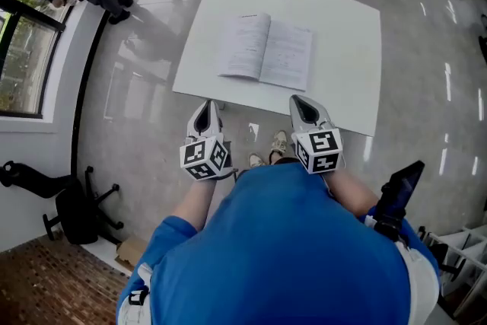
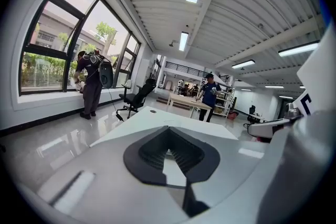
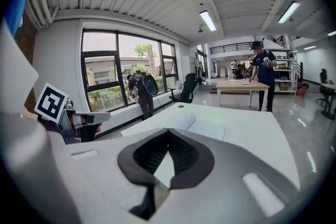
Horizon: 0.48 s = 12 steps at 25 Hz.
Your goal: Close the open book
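Both hands short of the table, nothing held. My left fingers are pressed together on nothing, and my right fingers are the same, tips meeting with only air in the little gap between the pads. The book lies open and flat ahead of both, well apart from either tip, roughly centred between them, its left leaf bulging up a bit near the spine. Step in hand, as I judge it: the reach in. Plan: take the right fingers out to the far right edge of the right-hand leaf and slip the closed tip under it (closed tips should wedge under paper better than spread ones). Rest the left fingers on the left leaf so the book doesn't skate, then sweep the right side up and over the spine. Risk: catching only a few pages rather than the whole half.
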Motion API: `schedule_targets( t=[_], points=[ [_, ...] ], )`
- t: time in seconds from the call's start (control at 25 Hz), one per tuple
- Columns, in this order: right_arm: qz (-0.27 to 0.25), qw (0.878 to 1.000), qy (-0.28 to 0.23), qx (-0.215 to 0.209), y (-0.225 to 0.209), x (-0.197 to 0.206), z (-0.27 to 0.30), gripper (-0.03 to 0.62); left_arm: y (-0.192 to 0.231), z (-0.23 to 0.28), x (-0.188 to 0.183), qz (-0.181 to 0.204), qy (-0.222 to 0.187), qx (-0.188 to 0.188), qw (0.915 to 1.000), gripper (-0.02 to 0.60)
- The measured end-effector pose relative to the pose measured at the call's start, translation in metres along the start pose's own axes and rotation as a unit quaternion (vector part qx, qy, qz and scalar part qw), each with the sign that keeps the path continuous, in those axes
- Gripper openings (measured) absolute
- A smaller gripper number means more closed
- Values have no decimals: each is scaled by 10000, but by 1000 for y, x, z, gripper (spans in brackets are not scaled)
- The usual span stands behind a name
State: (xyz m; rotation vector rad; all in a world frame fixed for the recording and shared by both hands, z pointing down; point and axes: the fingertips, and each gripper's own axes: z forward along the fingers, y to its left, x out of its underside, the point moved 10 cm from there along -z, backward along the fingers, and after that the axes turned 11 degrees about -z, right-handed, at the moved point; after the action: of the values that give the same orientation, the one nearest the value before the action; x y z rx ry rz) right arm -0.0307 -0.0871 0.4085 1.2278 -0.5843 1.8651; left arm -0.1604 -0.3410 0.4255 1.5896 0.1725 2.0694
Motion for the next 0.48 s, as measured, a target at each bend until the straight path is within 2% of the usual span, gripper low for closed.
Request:
schedule_targets(
  t=[0.28,0.48],
  points=[
    [266,9994,-96,209,-38,4,23,2,-8,43,-8,345,212,11,9992,6],
    [325,9992,-168,183,-66,5,40,2,-16,76,-14,553,243,-45,9982,6]
  ],
)
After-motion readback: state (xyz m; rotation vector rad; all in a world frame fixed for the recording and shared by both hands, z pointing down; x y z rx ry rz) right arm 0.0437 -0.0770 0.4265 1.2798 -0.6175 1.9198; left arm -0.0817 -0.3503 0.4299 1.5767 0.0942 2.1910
